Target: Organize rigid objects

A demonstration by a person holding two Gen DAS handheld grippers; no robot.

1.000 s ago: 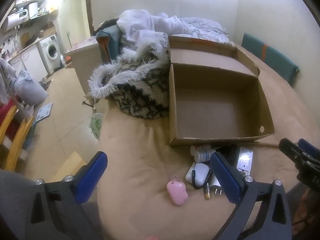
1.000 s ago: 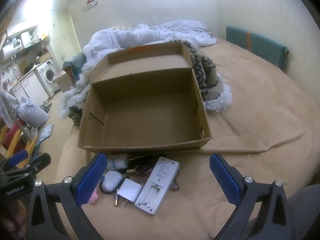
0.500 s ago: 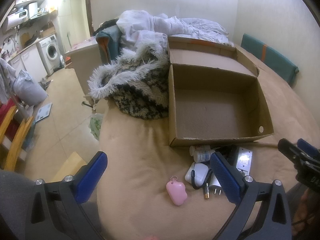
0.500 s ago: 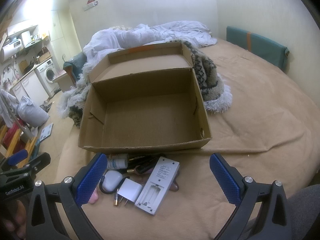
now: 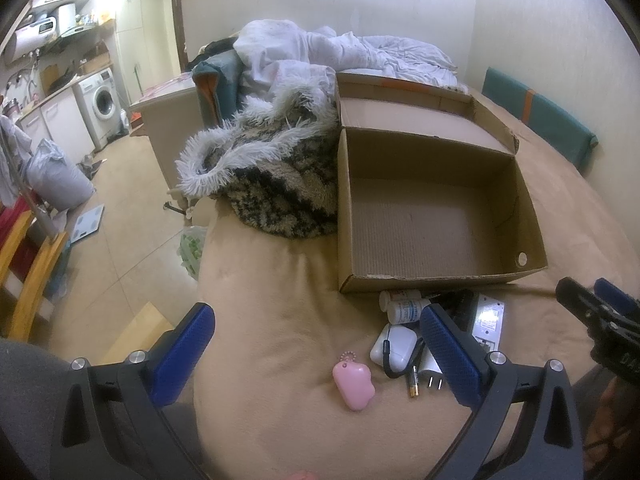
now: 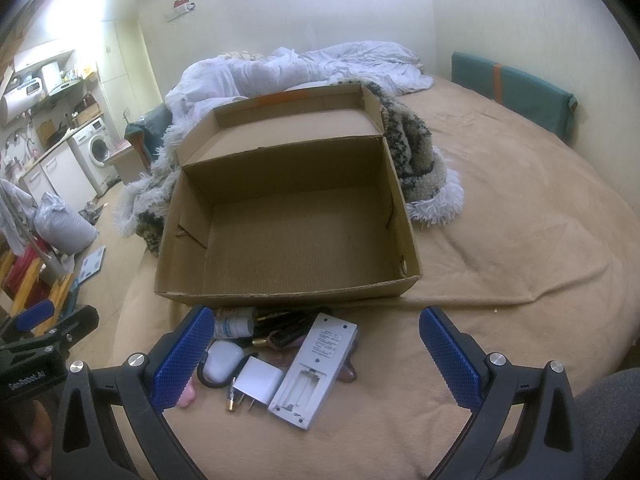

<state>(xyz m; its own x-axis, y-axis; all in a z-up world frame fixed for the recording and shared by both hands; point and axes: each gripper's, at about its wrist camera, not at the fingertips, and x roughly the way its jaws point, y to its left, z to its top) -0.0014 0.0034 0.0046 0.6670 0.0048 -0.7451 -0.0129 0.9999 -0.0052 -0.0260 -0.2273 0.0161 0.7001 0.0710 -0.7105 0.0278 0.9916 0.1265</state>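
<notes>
Both grippers are hovering low over the tan bedspread [image 6: 520,200] with nothing in them. The left gripper [image 5: 316,344] has its blue pads [image 5: 184,348] spread wide, and the right gripper [image 6: 312,356] is spread just as wide, pads [image 6: 448,360] well apart. The open cardboard box [image 6: 288,236] sits at 12 o'clock in the right wrist view, nothing showing on its floor, lid flap standing up behind it. All the small stuff is bunched on the bedspread just in front of the box's near wall. From the right wrist view: a grey remote [image 6: 312,368] lying face down with its battery bay uncovered, at about 6 o'clock from the box; a white charger [image 6: 258,384] touching its left edge, prongs pointing toward the camera; a white earbud case [image 6: 224,362] with a black loop just left of that; a small white bottle [image 6: 234,326] on its side close to the box wall. In the left wrist view a pink cloud charm [image 5: 354,386] lies a bit apart at 7 o'clock of the pile, between the left gripper's pads, and a little battery [image 5: 412,384] lies beside the charger. A fluffy blanket [image 5: 276,184] is bunched against the box's far-left side. There's some dark stuff behind the remote, can't tell what it is.
</notes>
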